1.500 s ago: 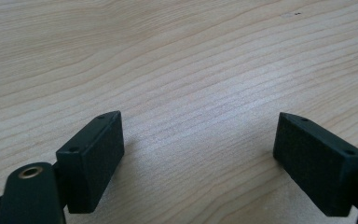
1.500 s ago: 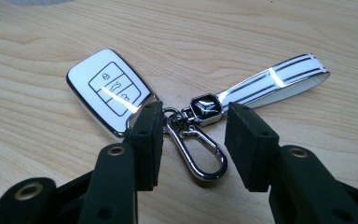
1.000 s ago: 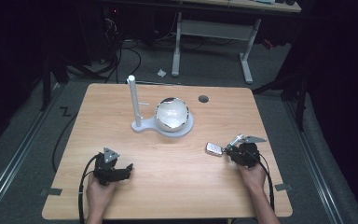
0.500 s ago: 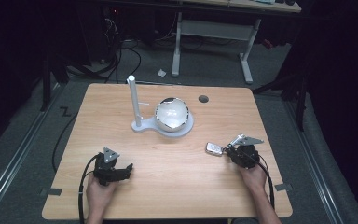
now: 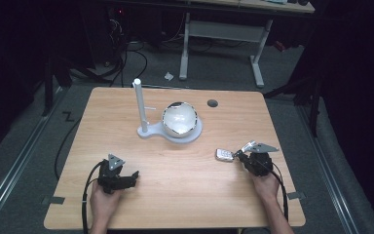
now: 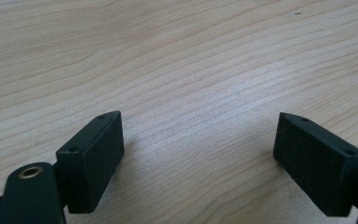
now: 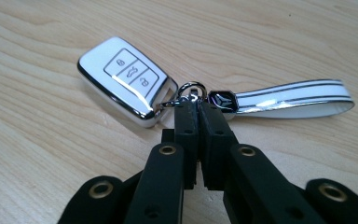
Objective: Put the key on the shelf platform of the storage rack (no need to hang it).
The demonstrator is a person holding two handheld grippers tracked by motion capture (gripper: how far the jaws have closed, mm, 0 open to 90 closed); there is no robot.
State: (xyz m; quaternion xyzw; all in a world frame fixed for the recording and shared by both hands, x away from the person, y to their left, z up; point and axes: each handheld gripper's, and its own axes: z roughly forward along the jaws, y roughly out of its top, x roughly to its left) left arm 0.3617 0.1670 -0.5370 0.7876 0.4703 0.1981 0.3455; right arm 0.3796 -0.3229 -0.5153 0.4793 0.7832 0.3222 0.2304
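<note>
The car key (image 7: 123,79) is glossy silver with dark button outlines; its strap (image 7: 293,97) is white with black stripes. The right gripper (image 7: 198,106) is black, the table (image 5: 185,185) pale wood-grain.

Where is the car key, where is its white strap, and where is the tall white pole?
car key (image 7: 121,79): right gripper view, on its button face.
white strap (image 7: 298,97): right gripper view, mid-loop.
tall white pole (image 5: 139,105): high view, mid-shaft.
</note>
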